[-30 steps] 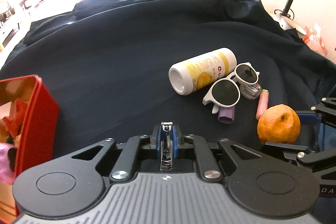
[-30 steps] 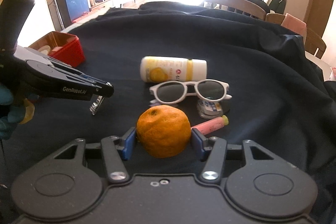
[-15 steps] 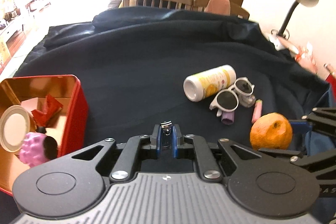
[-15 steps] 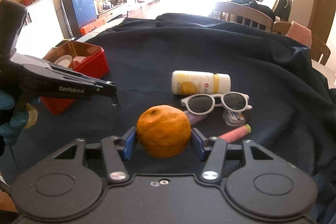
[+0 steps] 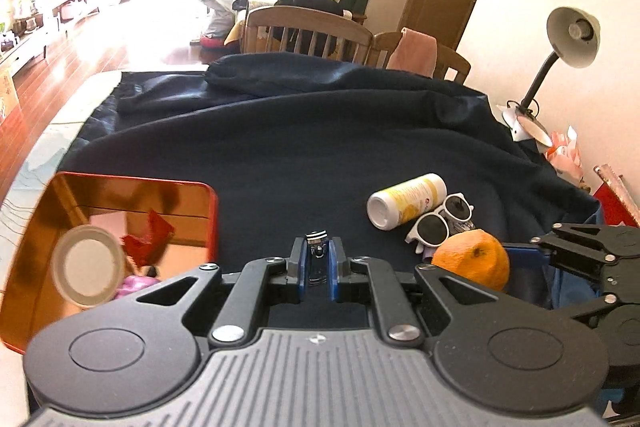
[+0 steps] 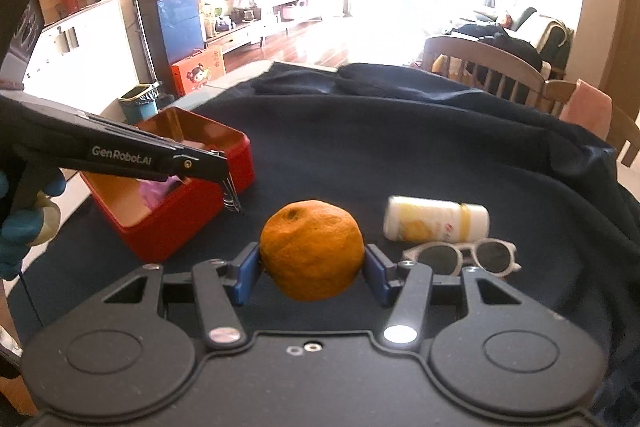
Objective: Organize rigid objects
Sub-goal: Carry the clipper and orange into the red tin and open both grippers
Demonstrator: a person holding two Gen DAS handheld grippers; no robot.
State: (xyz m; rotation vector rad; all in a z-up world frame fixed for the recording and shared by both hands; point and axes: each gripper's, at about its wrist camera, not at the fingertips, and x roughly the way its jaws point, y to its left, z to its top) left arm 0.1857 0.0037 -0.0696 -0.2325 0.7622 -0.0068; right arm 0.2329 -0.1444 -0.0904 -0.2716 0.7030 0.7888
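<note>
Tin (image 6: 168, 227), red and lidless, sits at the bench's left, already crowded; a careless drop could bounce off what lies inside. Orange (image 6: 312, 249) hangs between the right gripper (image 6: 312, 267)'s half-open jaws, held only at its sides, so it could roll free. Clipper (image 5: 318, 261) is pinched in the left gripper (image 5: 318, 267)'s fully closed jaws near the tin's rim; smooth metal might slip short

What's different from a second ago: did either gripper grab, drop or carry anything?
Both grippers rose and swung toward the open red tin box. The left gripper still pinches the small metal nail clipper; the right gripper still clamps the round orange. Nothing grabbed or dropped. The white-and-yellow bottle and white-framed sunglasses stayed on the dark cloth.
</note>
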